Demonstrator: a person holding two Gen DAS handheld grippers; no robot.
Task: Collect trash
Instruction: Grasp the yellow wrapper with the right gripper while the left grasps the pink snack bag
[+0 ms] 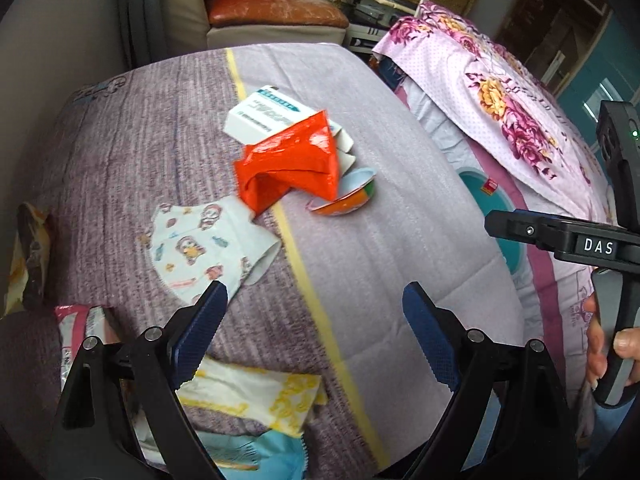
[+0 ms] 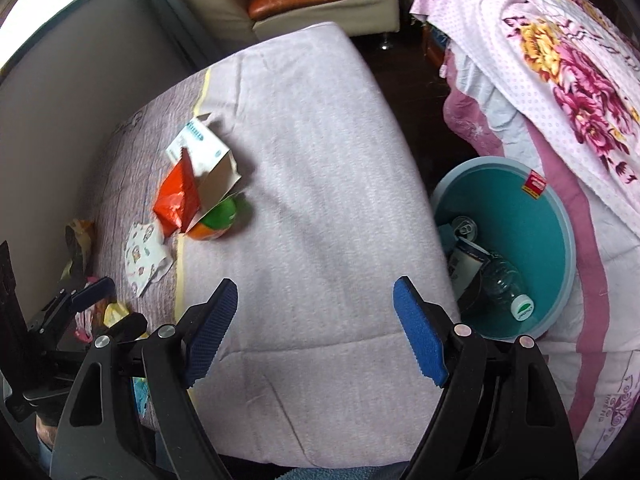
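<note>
Trash lies on a quilted bed cover point(image 1: 400, 208): a red foil wrapper point(image 1: 288, 164), a white cardboard box point(image 1: 264, 116), an orange and green cup point(image 1: 348, 196), a white printed packet point(image 1: 196, 248) and a yellow-patterned wrapper point(image 1: 260, 396). My left gripper point(image 1: 316, 320) is open and empty, just short of the printed packet. My right gripper point(image 2: 316, 320) is open and empty over the bare cover, with the same wrapper point(image 2: 176, 196), box point(image 2: 204, 156) and cup point(image 2: 218, 220) far to its left. A teal bin point(image 2: 528, 220) at the right holds a plastic bottle point(image 2: 508, 288) and a can point(image 2: 464, 226).
A floral pink blanket point(image 2: 560, 80) is piled to the right, above the bin. A sofa with an orange cushion point(image 1: 276, 8) stands beyond the bed. A grey wall panel point(image 2: 80, 92) runs along the left. More wrappers point(image 1: 80, 320) lie near the left edge.
</note>
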